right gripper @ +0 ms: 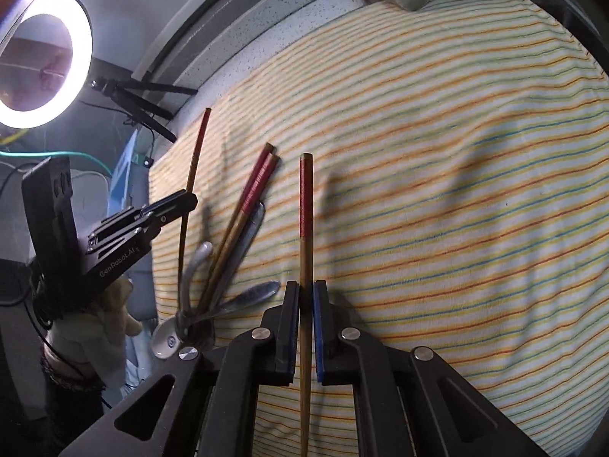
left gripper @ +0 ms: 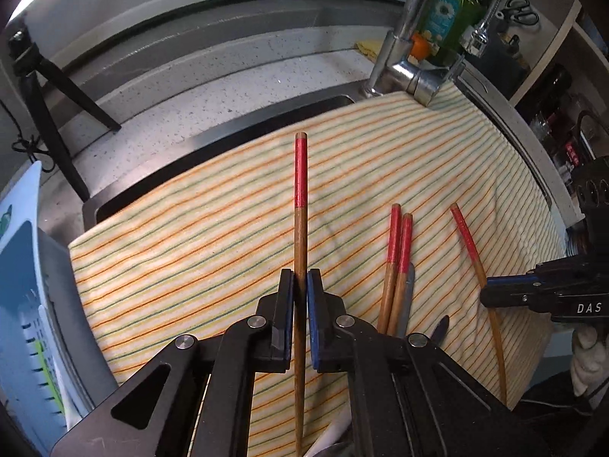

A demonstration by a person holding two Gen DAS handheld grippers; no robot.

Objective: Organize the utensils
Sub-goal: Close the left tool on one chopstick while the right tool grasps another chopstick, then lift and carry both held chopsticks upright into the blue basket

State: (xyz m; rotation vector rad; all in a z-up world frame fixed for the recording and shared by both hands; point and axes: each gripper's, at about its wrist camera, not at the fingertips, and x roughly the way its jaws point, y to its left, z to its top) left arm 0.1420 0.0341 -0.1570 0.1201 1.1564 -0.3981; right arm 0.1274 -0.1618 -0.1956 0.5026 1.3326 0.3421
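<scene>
Over the striped cloth covering the sink, both grippers were clamped on chopsticks. The left gripper pinched one red-tipped chopstick at its wooden shaft, red end pointing away. The right gripper gripped a second red-tipped chopstick the same way. Between the two, a pair of chopsticks lay side by side on the cloth, touching, with metal spoons fanned out beside them. A faucet stood at the cloth's far edge; a white drying rack sat left of the cloth.
</scene>
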